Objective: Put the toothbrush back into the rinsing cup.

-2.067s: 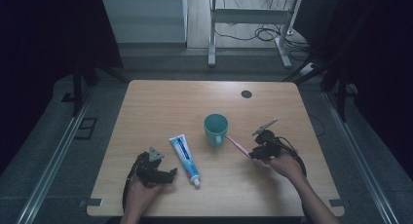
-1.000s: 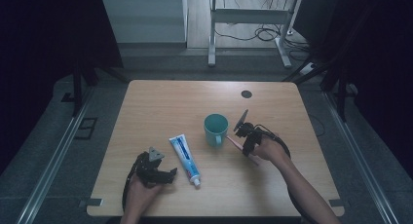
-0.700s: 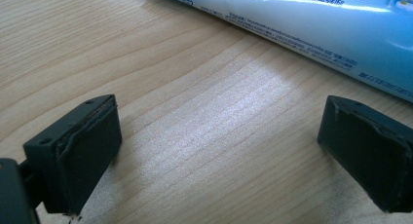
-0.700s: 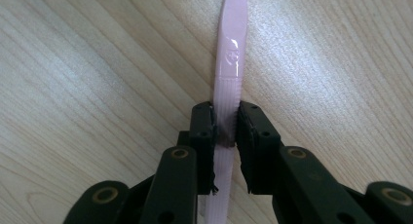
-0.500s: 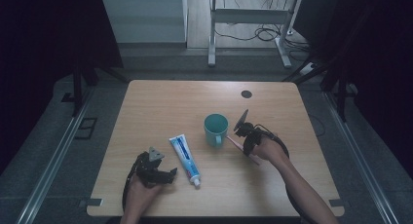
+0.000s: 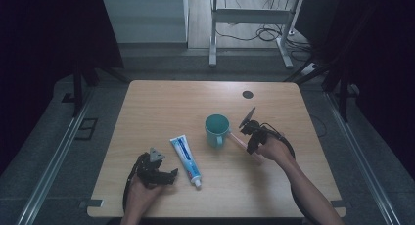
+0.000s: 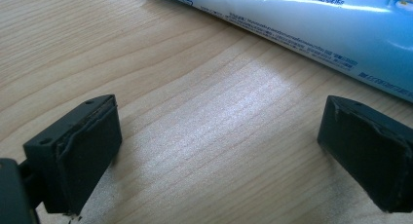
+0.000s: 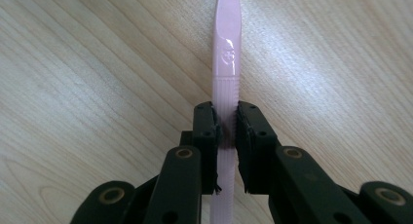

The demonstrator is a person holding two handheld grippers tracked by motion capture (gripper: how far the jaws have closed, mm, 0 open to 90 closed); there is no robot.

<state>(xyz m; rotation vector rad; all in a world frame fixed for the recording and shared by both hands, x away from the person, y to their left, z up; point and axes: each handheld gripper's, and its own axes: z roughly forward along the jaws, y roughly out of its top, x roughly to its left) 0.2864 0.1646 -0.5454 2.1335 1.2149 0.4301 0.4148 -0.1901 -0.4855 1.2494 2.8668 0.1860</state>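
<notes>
Clearly a pink toothbrush [image 8: 227,53], lying flat on the wooden table [image 6: 161,102], at about four o'clock from the teal cup [image 6: 217,127] and just beside its handle. Pinched across the ribbed handle by the right gripper [image 8: 227,131], jaws having just been closing and now nearly together, pads pressing each side of the handle; probably gripped there so the long shaft stays balanced for a lift toward the cup. Further out, at eight o'clock from the cup, a toothpaste tube [image 6: 186,159], cap end nearest the person. Beside that, resting low, the left gripper [image 6: 164,175], spread wide with nothing between, seemingly parked near the tube for a later turn.
</notes>
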